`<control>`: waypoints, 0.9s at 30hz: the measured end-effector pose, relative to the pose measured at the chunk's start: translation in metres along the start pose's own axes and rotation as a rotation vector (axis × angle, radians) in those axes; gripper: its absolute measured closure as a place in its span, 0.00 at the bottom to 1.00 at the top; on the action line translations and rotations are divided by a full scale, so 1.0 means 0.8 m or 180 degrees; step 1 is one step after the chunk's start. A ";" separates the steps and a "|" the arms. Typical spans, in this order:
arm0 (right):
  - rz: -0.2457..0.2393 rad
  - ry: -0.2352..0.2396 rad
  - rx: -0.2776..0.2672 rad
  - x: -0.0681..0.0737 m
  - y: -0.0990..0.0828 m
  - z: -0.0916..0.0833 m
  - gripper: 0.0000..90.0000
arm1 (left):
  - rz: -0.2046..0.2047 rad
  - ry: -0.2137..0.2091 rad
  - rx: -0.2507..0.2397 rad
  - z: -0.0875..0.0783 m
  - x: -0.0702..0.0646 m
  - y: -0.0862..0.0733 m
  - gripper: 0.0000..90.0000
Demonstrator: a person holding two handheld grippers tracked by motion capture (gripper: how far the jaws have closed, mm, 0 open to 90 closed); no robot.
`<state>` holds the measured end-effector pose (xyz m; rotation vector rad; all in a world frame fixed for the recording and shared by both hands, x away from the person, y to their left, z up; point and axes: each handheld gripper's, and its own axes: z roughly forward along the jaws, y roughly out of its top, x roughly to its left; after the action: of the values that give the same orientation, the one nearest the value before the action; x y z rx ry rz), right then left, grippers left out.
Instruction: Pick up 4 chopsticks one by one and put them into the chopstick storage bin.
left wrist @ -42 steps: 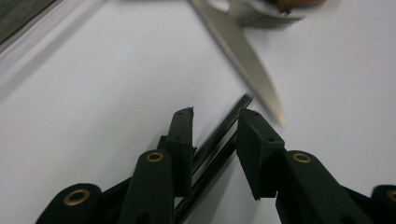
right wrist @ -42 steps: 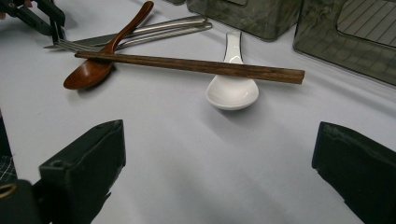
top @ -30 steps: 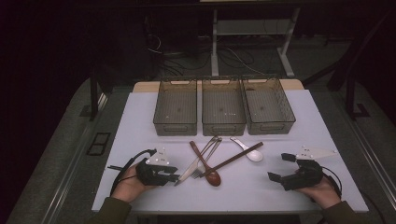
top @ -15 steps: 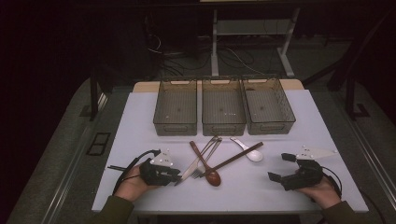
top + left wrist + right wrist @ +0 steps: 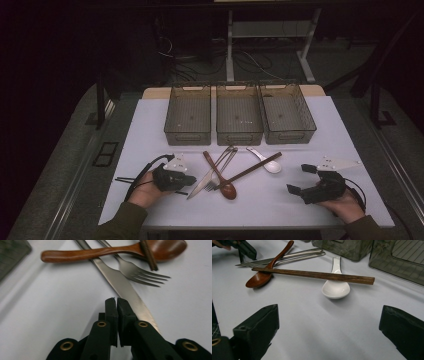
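Left gripper (image 5: 117,300), jaws just closed on nothing, rests beside the knife (image 5: 125,287); right gripper (image 5: 305,179) gapes wide, well right of the knife.

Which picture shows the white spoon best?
The right gripper view: the white spoon lies close and sharp, bowl toward the camera, with the chopsticks resting across it. The high view shows it small, right of the other cutlery. The left gripper view looks at the knife, fork and wooden spoon instead.
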<state>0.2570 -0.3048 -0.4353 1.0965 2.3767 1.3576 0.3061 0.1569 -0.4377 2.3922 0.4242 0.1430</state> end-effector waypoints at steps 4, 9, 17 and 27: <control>-0.0001 -0.0001 -0.0002 0.000 0.000 0.000 0.03 | -0.0018 0.0036 0.0000 0.006 0.011 0.003 0.96; 0.0005 0.0003 -0.0009 -0.001 0.000 -0.001 0.03 | -0.0053 0.0032 -0.0087 -0.003 0.013 0.004 0.95; 0.0003 -0.0003 -0.0014 -0.001 0.000 -0.002 0.03 | -0.0035 -0.0099 0.0004 -0.009 0.004 0.000 0.85; 0.0003 -0.0004 -0.0012 -0.001 0.000 -0.002 0.03 | 0.0016 -0.0095 0.0069 0.002 0.008 -0.002 0.90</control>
<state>0.2565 -0.3061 -0.4349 1.0974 2.3720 1.3607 0.3123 0.1597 -0.4400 2.4137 0.4078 0.1054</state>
